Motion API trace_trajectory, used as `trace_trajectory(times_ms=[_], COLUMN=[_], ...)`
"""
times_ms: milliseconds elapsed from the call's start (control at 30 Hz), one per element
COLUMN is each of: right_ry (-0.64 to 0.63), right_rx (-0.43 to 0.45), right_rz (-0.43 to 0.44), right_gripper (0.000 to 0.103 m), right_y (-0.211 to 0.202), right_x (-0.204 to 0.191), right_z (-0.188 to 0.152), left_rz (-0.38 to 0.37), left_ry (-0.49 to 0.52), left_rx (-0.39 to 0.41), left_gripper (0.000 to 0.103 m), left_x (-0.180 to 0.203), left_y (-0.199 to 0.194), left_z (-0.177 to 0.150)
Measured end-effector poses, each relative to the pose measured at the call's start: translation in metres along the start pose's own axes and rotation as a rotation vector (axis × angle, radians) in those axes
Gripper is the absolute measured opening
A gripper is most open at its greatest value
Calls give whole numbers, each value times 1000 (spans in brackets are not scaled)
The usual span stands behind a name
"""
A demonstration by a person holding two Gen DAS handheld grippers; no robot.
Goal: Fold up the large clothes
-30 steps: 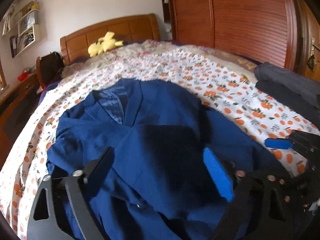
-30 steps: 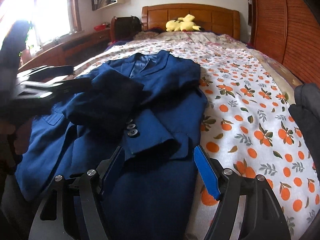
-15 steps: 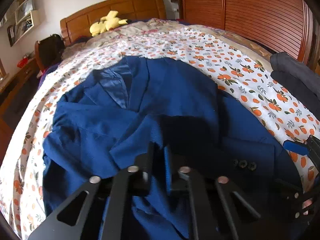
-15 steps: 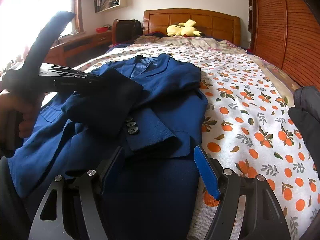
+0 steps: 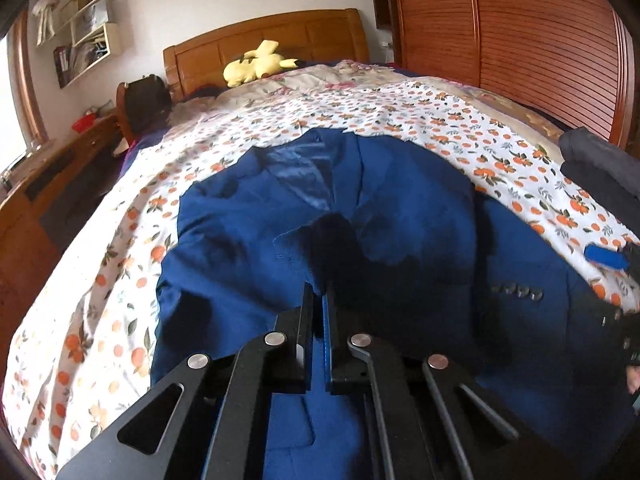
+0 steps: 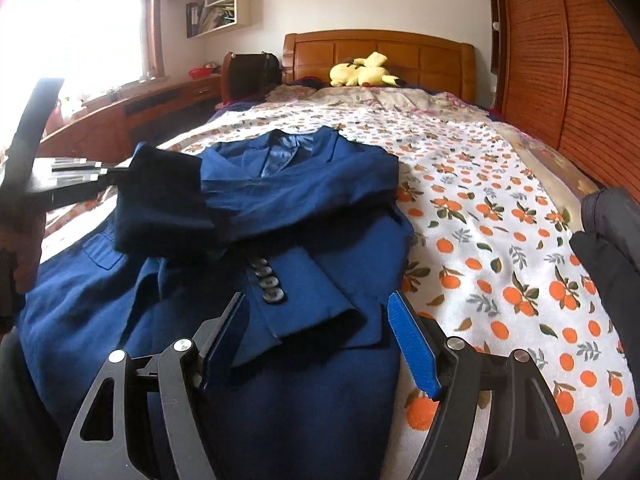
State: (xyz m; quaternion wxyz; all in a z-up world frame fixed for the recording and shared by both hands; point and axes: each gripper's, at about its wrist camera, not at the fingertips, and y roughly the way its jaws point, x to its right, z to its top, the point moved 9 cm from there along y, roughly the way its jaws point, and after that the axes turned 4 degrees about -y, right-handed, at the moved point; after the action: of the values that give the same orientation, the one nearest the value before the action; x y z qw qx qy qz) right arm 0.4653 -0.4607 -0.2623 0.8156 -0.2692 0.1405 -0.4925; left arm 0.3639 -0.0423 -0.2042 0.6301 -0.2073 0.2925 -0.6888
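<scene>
Left wrist view shows my left gripper [image 5: 319,300] clamped tight on a fold of the blue jacket [image 5: 400,216], the two jaws pressed together with dark cloth rising from their tips toward twelve o'clock. From the right wrist view I see the same gripper [image 6: 120,170] at nine o'clock, holding the sleeve cuff [image 6: 160,200] lifted off the jacket's chest, a hand [image 6: 22,240] wrapped around its handle below.

My right gripper [image 6: 318,320] stands wide apart with nothing between the jaws; it hovers above the other sleeve [image 6: 304,288], which lies folded across the jacket front with its row of buttons [image 6: 268,280] facing up, just beyond the left finger.

The jacket lies face up on the orange-print bedspread [image 6: 500,240], collar toward twelve o'clock and the headboard [image 6: 380,52]. A yellow plush toy [image 6: 362,72] rests at the head of the bed. A dark folded garment [image 6: 612,248] sits at three o'clock on the bed's edge, apart from the jacket. A wooden wardrobe [image 5: 520,48] runs along the wall at one to two o'clock in the left wrist view.
</scene>
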Motion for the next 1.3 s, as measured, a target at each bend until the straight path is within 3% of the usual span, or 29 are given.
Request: trace_trajectory(times_ms=[267,433,500,600,967,1300], right_ry=[-20,-27,-27,-28,-30,-31], right_rx=[-5,-3,-3,-5,-5,0], right_rz=[4,4,4,7,12,17], right_gripper=[69,69,69,69,69,69], right_y=[9,8,7,7,4,-1], right_x=[-6,-7,-7,-9,-9,-5], right_z=[6,5,4,4,1,-2], left_rz=[16,10,5,-20,-93,-107], left_ry=[-40,-32,-18,-4,69,110], left_rx=[-45,-48,-31,-8,-75,-107], left_gripper=[7,7,25,40,42,44], left_x=[-16,-16,-10,6,71,93], left_y=[5,-3,-9,-14,22,34], left_z=[-45,-57,-53,-42,-22,-29])
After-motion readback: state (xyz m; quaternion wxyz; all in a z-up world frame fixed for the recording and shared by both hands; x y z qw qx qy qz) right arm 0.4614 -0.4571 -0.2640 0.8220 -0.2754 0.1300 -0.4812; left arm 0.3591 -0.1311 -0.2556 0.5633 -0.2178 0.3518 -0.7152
